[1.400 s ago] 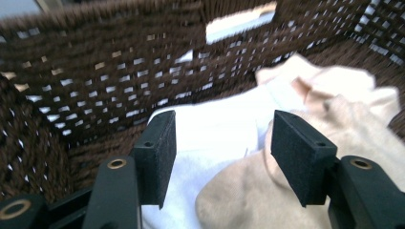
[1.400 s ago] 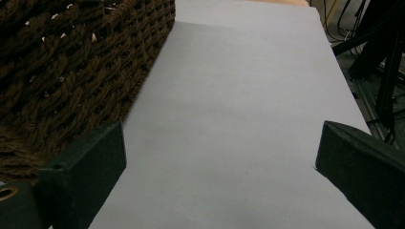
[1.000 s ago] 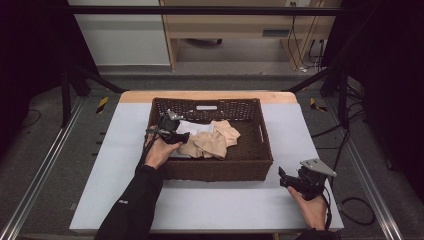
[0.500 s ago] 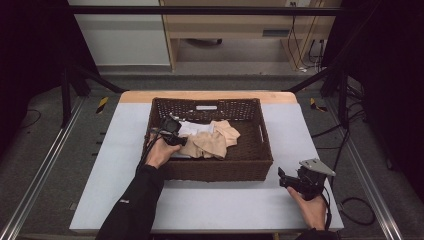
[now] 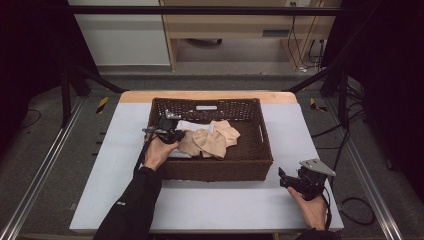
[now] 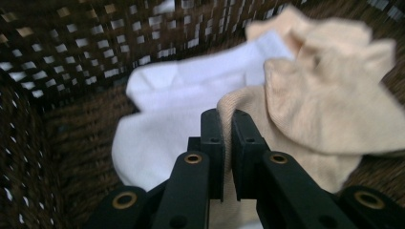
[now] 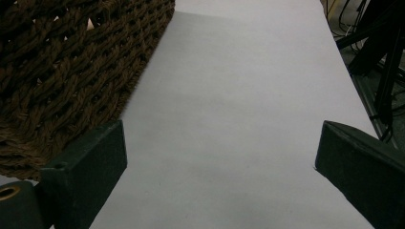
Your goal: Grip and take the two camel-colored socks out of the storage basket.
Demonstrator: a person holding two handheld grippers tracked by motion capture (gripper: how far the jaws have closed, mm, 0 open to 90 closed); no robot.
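Left gripper view puts the nearest thing first: the left gripper (image 6: 223, 125) has its black jaws nearly together, having just been closing, with a fold of the beige sock (image 6: 329, 102) pinched between the pads at its near edge. That soft knit looks light and limp, so it will likely sag and trail when lifted; a pinch on a doubled fold or the thicker cuff should hold better than a single thin layer, which could slip out. It is pale peach, ribbed, crumpled into rounded lobes. Just beyond and to its left lies a white sock (image 6: 157, 119), partly under it, smooth and flat. Both rest on the floor of the dark woven basket (image 5: 217, 170), left of its middle. Nearer, at the right of the table (image 5: 220, 205), the right gripper (image 5: 285, 179) rests with jaws wide apart, holding nothing.
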